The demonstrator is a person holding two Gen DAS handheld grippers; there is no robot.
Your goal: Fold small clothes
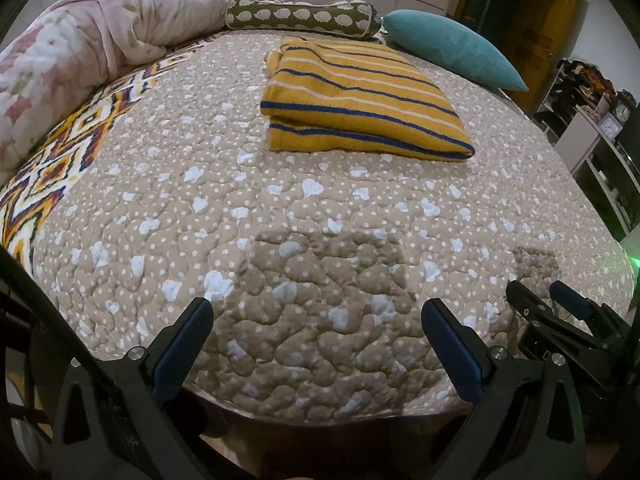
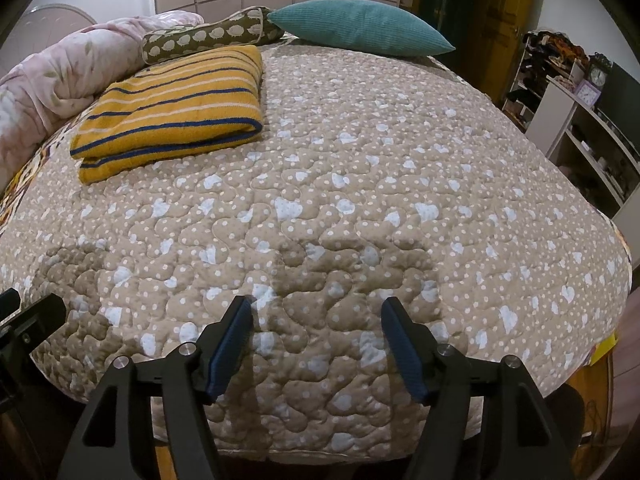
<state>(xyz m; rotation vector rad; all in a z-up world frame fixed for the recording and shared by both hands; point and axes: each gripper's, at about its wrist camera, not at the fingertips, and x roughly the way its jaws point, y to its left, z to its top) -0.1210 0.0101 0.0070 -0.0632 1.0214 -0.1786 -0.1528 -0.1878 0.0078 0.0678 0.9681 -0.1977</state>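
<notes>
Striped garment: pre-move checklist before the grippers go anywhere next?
1. Striped garment folded, lying flat on the quilt: ok.
2. Left gripper open, nothing between the fingers: ok.
3. Right gripper open, empty: ok.
4. Both grippers apart from the garment, at the near bed edge: ok.
5. Teal pillow and sheep-print bolster touching the garment: cannot tell; the bolster sits right behind it.
6. Another garment to fold in view: not ok, none visible.
</notes>
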